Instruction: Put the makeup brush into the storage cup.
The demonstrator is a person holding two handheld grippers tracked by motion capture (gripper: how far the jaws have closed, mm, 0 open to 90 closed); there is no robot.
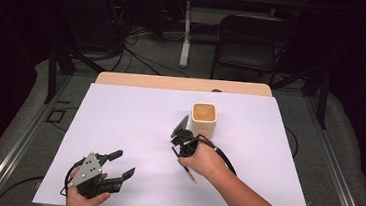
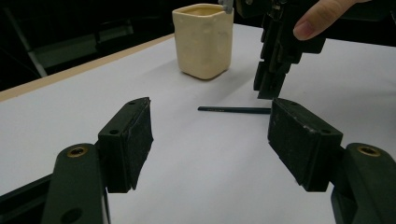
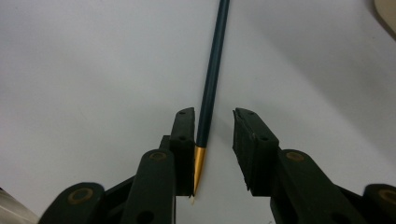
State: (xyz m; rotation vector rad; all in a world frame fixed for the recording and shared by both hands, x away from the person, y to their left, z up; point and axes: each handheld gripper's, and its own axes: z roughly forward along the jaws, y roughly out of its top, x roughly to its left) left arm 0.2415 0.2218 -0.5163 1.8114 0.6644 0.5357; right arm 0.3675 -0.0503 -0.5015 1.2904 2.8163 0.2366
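high view, setup: white sheet [image 1: 133, 129] over the table, cream cup [image 1: 203, 119] right of the middle, and the right gripper [image 1: 182, 139] pointing down just in front of the cup.
high view, pencil: the pencil [image 1: 187, 170] lies flat on the sheet under the right hand [image 1: 201, 160], with one end poking out toward the near edge.
high view, left side: the left gripper [image 1: 121, 165] sits near the front left corner, well apart from the action, jaws spread and nothing in them.
left gripper view: looking across the sheet, the two black jaws stand wide with bare sheet between. Farther off the pencil [image 2: 233, 110] lies flat, the right gripper [image 2: 273, 70] comes down on its far end, and the cup [image 2: 204, 39] is behind.
right gripper view, grip: the jaws straddle the pencil [image 3: 212, 84]. It rests against the left pad and there's a clear gap to the right pad, so it isn't pinched yet.
right gripper view, looks: thin dark blue-green shaft, gold band, pale tip close to the camera.
tip for doing it well: I'd centre the shaft between the pads before squeezing, keep the jaws low at the sheet so it can't roll out, then close gently. It's skinny and round, so an off-centre bite would probably flick it sideways.
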